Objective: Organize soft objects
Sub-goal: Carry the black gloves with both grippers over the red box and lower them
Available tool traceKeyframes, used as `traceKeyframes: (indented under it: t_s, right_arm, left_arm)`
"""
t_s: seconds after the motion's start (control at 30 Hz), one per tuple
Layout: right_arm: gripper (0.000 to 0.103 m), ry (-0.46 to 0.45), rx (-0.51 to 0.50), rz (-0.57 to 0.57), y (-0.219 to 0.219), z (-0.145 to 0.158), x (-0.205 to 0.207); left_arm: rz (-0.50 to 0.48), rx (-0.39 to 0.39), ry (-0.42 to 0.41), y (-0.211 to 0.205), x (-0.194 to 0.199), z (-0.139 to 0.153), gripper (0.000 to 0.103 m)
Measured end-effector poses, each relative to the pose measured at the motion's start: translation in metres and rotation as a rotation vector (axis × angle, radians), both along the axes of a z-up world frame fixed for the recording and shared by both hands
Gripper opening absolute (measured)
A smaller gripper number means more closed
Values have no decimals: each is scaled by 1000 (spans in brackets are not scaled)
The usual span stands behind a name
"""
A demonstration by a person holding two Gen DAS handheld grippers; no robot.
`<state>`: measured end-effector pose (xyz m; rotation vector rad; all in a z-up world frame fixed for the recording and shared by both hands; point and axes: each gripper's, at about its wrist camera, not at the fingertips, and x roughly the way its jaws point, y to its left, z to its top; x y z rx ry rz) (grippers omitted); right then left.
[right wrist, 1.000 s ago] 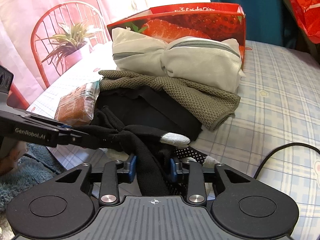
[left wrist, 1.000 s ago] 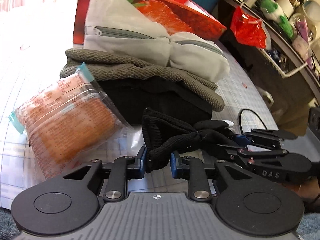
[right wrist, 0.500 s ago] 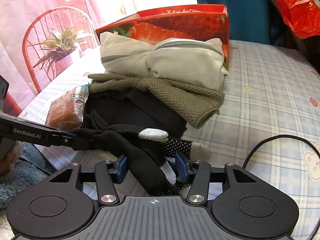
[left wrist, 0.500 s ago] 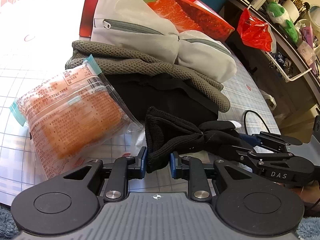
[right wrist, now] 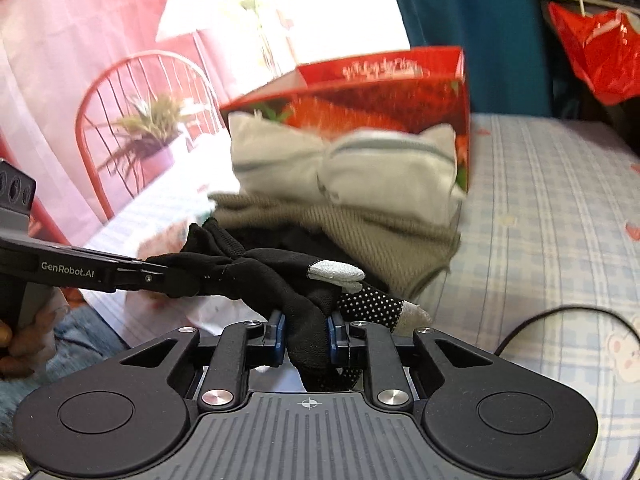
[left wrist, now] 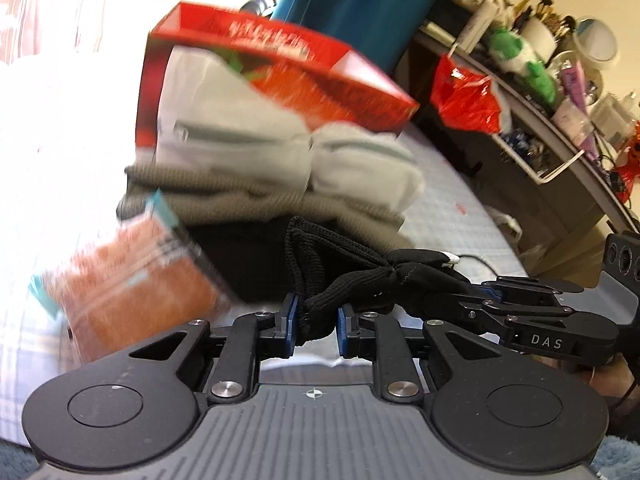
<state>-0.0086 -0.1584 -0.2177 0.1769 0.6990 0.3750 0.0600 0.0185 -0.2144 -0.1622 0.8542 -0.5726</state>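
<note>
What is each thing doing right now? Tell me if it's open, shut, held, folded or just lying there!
Left gripper: shut on the black glove's cuff.
Right gripper: shut on the black glove's finger end.
Black knit glove with grey fingertips: held between both grippers, stretched.
Red strawberry-print box: open at the top.
Pale grey zippered pouch: zipped, on top of the pile.
Olive knit cloth: folded, under the pouch.
Orange snack packet: lying on the table; blurred.

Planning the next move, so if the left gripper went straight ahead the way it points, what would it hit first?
Likely the black cloth at the bottom of the pile, just beyond the glove held by the left gripper; blur leaves depth unclear.
</note>
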Motion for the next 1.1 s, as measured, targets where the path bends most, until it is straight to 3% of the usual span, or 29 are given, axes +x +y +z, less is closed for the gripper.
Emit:
traceKeyframes:
  t_s: [0.3, 0.63, 0.83, 1.1]
  right_arm:
    - [17, -101, -3, 10, -9, 48, 26]
    - [17, -217, -85, 30, -5, 111, 109]
    - [17, -236, -145, 43, 2, 128, 172]
    - [17, -200, -202, 59, 6, 119, 249]
  left_arm:
    - [-7, 8, -133, -6, 25, 58, 20]
    - [43, 45, -225, -14, 101, 115, 21]
    - [72, 83, -227, -17, 160, 126, 21]
    - [97, 136, -200, -23, 226, 121, 21]
